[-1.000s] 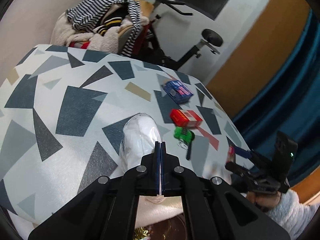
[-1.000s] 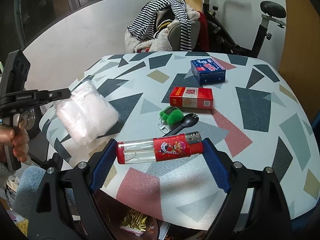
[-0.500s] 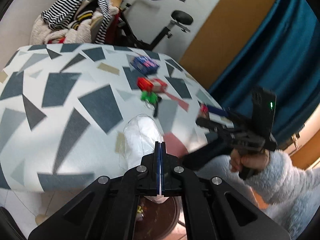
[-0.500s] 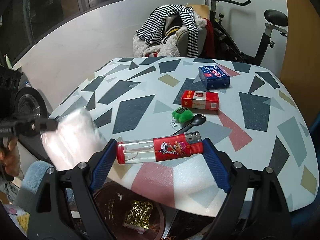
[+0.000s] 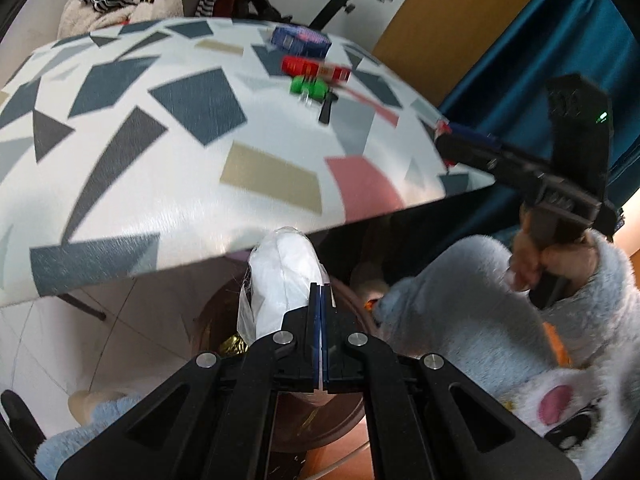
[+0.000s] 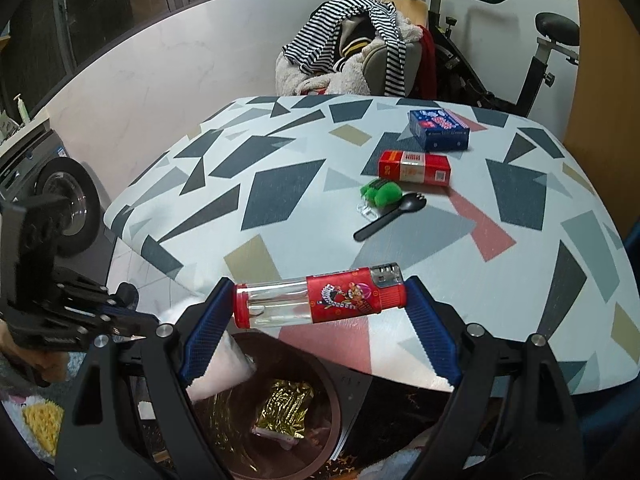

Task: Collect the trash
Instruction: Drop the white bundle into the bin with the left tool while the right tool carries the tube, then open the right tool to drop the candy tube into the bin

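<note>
My left gripper (image 5: 319, 292) is shut on a white plastic bag (image 5: 280, 280) and holds it below the table edge, over a brown trash bin (image 5: 208, 328). The bag (image 6: 222, 364) also shows in the right wrist view, at the bin's (image 6: 320, 376) left rim. A gold foil wrapper (image 6: 286, 404) lies inside the bin. My right gripper (image 6: 316, 300) is shut on a red and clear lighter (image 6: 320, 300), held crosswise above the table's near edge. The right gripper (image 5: 472, 148) shows at the right of the left wrist view.
On the patterned table (image 6: 280, 184) lie a blue box (image 6: 438, 130), a red box (image 6: 414, 168), a green clip (image 6: 380, 194) and a black spork (image 6: 390, 216). A chair piled with clothes (image 6: 348, 56) and an exercise bike (image 6: 540, 48) stand behind. A washing machine (image 6: 52, 196) is at left.
My left gripper has carried the white bag off the table and down over the bin. My right gripper has kept hold of the lighter and drawn back toward the table's near edge.
</note>
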Tool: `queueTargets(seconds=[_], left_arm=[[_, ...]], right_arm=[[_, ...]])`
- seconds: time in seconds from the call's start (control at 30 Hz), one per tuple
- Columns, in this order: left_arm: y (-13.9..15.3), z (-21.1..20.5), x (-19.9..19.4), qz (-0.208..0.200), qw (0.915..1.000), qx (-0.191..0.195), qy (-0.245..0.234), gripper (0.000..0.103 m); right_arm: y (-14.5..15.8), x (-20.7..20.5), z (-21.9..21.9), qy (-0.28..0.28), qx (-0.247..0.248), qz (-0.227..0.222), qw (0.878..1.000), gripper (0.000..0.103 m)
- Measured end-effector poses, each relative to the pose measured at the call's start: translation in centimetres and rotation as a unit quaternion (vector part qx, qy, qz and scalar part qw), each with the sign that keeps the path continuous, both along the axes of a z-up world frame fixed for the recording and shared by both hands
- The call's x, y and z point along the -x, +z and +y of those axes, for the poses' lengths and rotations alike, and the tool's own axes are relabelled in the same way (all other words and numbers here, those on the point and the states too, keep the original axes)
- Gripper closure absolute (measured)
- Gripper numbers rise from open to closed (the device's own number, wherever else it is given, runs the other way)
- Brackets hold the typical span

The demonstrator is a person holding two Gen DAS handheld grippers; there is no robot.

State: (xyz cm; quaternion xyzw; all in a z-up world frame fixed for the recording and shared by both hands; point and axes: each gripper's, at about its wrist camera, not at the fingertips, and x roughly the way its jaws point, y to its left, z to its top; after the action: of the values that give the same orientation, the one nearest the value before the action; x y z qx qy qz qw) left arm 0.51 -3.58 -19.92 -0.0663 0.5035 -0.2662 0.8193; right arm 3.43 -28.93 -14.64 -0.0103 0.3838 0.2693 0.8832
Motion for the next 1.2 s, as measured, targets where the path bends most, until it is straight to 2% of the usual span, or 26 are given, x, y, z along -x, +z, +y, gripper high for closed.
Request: queueTargets(seconds=[0.1, 0.13, 0.17, 0.2, 0.23, 0.33, 0.47, 0.57, 0.73, 1.0, 1.2], left_arm=[[-1.2, -0.4, -0.1, 0.012, 0.9999, -0.001, -0.008, 0.101], [-1.2, -0.5, -0.1, 0.007, 0.9999, -0.002, -0.009, 0.094], [-1.2, -0.5, 0.0, 0.004, 0.9999, -0.002, -0.009, 0.079], [-1.1, -0.5, 0.0, 0.000, 1.0000, -0.002, -0.006, 0.068], [-0.8, -0.5, 0.0, -0.009, 0.9999, -0.005, 0.000, 0.050], [0.3, -0.1, 0.1, -0.037, 0.9988, -0.018, 0.027, 0.037], [2.0, 0.8, 0.6, -0.078, 0.9932, -0.039, 0.076, 0.019], [2.9, 1.5, 1.0, -0.098, 0.9872, -0.057, 0.113, 0.012], [3.7, 2.7, 1.6, -0.117, 0.9782, -0.080, 0.152, 0.009], [3.5, 4.5, 2.6, -0.128, 0.9670, -0.083, 0.204, 0.009], [2.3, 5.6, 3.1, -0.115, 0.9615, -0.086, 0.234, 0.009]], right_arm=[[-0.3, 0.3, 0.1, 0.001, 0.001, 0.001, 1.000, 0.019], [-0.5, 0.4, 0.2, 0.002, 0.002, 0.002, 1.000, 0.019], [-0.6, 0.5, 0.2, 0.003, 0.002, 0.003, 1.000, 0.019], [-0.7, 0.5, 0.2, 0.003, 0.002, 0.003, 1.000, 0.019], [-1.0, 0.6, 0.3, 0.004, 0.002, 0.007, 1.000, 0.019], [-1.6, 0.9, 0.4, 0.005, 0.003, 0.014, 1.000, 0.019], [-2.7, 1.5, 0.9, 0.010, 0.003, 0.025, 1.000, 0.019], [-3.9, 2.3, 1.6, 0.020, -0.004, 0.035, 0.999, 0.019], [-5.5, 3.7, 3.0, 0.039, -0.023, 0.037, 0.998, 0.019], [-8.4, 4.4, 6.0, 0.078, 0.007, 0.058, 0.995, 0.019], [-10.2, 4.6, 7.6, 0.102, 0.033, 0.076, 0.991, 0.019]])
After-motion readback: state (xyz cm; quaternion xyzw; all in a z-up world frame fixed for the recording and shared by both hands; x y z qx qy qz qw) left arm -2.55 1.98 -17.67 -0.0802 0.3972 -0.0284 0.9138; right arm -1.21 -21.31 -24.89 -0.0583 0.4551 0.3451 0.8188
